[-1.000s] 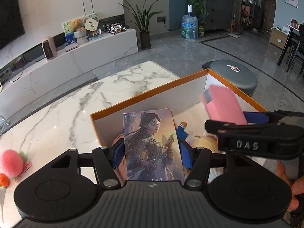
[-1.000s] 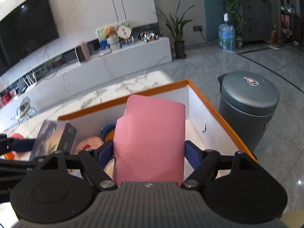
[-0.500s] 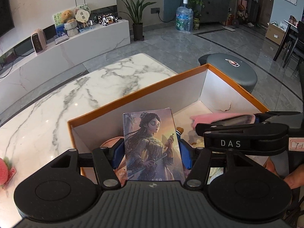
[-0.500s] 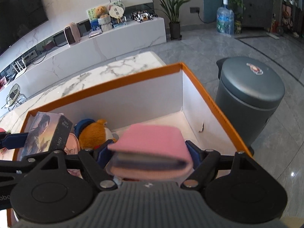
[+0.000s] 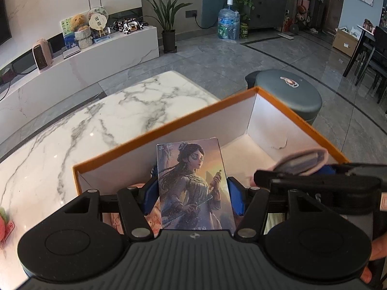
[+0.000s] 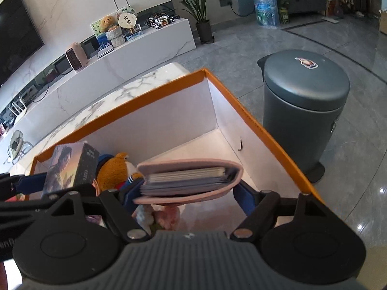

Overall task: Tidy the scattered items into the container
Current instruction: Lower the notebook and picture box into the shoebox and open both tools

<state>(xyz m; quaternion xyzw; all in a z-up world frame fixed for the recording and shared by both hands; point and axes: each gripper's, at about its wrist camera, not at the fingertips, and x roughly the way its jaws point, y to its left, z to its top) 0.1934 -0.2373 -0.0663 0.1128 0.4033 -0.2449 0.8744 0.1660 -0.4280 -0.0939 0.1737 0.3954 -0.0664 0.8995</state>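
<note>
Both grippers tilt down over the orange box [image 5: 285,111] on the marble bench [image 5: 101,125]. Left gripper [image 5: 192,191] jaws clamp an upright card box [image 5: 193,183]; right gripper [image 6: 187,193] jaws hold a flat pink wallet [image 6: 188,178]. Grey bin [image 6: 307,101] far right.

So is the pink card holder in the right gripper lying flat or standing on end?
Flat. In the right wrist view the pink card holder lies level between the right gripper's fingers, open edge facing the camera, above the orange box.

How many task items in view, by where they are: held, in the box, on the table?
Held: 2, card box in left gripper, pink card holder in right gripper
In orange box: 2 clear, plush toy, pink item
On table: 1, pink plush
Total: 5
</note>
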